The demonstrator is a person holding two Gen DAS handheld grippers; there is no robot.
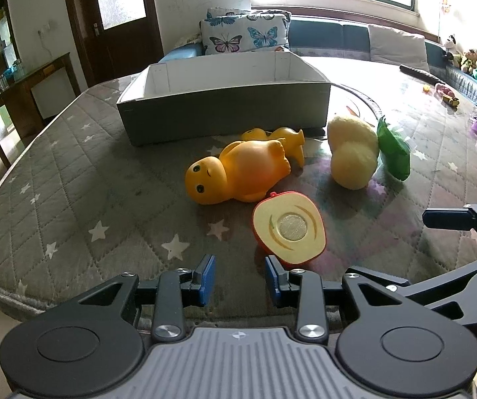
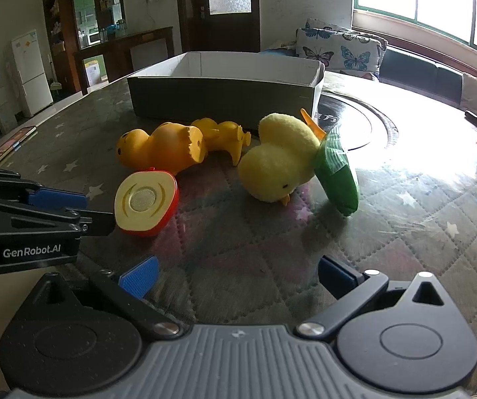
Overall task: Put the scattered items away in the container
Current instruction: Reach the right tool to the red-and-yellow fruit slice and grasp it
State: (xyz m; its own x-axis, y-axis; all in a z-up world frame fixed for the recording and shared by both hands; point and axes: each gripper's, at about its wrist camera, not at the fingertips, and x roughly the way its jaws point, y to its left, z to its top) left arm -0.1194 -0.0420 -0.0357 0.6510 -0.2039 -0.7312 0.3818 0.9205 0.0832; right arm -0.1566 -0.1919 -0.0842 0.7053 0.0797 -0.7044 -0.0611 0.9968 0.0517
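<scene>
1. Surface: a grey quilted cover with a white star print (image 1: 82, 179) lies over the surface that carries all items.
2. Container: a rectangular cardboard box, dark grey outside and white inside (image 1: 225, 109), stands on the far half of the surface. No item is visible inside it; its floor is hidden by the near wall.
3. Item 1: a large orange rubber doll with a round head (image 1: 238, 173) lies on its side just in front of the box.
4. Item 2: a smaller orange rubber figure (image 1: 285, 139) lies behind item 1, touching it, close to the box wall.
5. Item 3: a yellow plush chick (image 2: 281, 163) lies on its side to the right of the rubber figures.
6. Item 4: a green plastic corn-shaped toy (image 2: 338, 176) leans against the chick's right side.
7. Item 5: a red plastic apple half with a cream cut face and a grey round patch (image 1: 288, 229) lies nearest the cameras, cut face tilted up.
8. Left tongs (image 1: 240, 279): held partly apart, nothing between the blue pads; the apple half sits just beyond the right pad.
9. Right tongs (image 2: 238, 277): spread wide, holding nothing, short of the chick.
</scene>
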